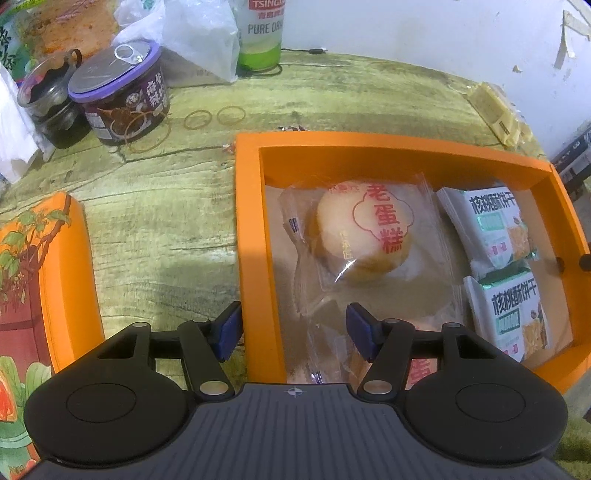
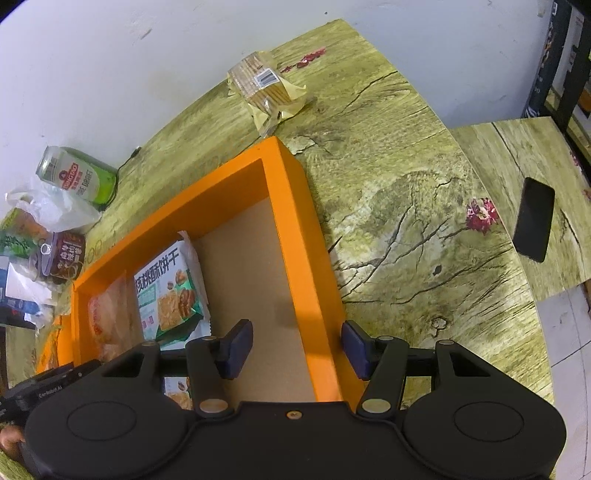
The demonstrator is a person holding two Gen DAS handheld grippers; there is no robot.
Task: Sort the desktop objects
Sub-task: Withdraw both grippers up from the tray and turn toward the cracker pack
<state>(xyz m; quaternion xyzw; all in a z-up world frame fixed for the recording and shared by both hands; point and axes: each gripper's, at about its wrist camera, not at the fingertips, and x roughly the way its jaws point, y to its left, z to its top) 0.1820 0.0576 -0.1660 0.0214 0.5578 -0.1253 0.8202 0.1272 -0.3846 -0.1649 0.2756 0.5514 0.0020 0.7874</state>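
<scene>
An orange box (image 1: 247,206) lies open on the table. It holds a wrapped egg cake (image 1: 364,232), another cake under it, and two green-and-white biscuit packs (image 1: 491,229) at its right side. My left gripper (image 1: 291,330) is open and empty, its fingers straddling the box's left wall. In the right wrist view my right gripper (image 2: 297,349) is open and empty, straddling the box's right wall (image 2: 303,236). A biscuit pack (image 2: 168,291) and a cake (image 2: 107,317) show inside. A yellow cracker pack (image 2: 266,88) lies on the table beyond the box.
The orange box lid (image 1: 55,280) lies at the left. A purple-lidded tin (image 1: 122,99), a dark jar (image 1: 51,107), rubber bands (image 1: 214,116), a plastic bag (image 1: 192,33) and a green beer can (image 1: 260,33) stand at the back. A black phone (image 2: 533,218) lies on a side table.
</scene>
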